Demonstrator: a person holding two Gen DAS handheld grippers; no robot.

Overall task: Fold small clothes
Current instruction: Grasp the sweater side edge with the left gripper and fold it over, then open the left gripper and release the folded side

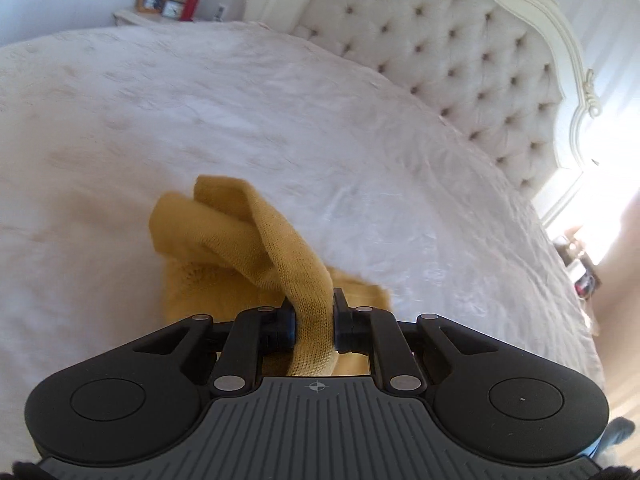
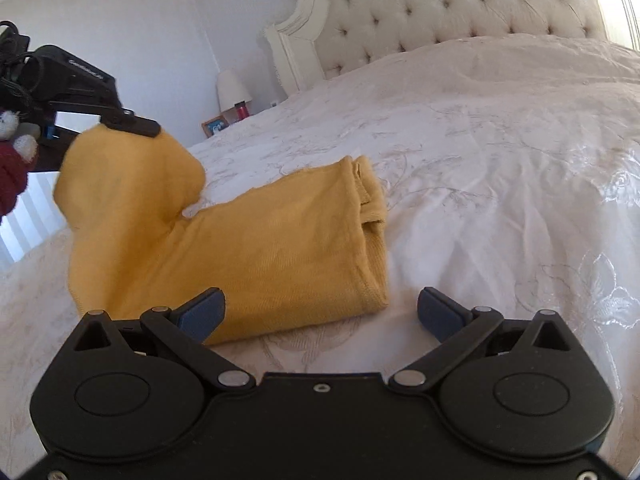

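Observation:
A mustard-yellow knit garment (image 2: 256, 256) lies partly folded on the white bedspread (image 2: 500, 184). My left gripper (image 1: 314, 322) is shut on a bunched strip of it, and that end hangs lifted above the bed. In the right wrist view the left gripper (image 2: 132, 126) shows at the upper left, holding the raised end of the garment. My right gripper (image 2: 320, 312) stands open just above the bed at the garment's near right corner; its left fingertip (image 2: 202, 314) is over the cloth and nothing is pinched between the pads.
A tufted cream headboard (image 1: 460, 60) rises behind the bed. A bedside table (image 1: 132, 16) holds a lamp, picture frames and a red bottle. A person's dark red sleeve (image 2: 12, 180) shows at the left edge.

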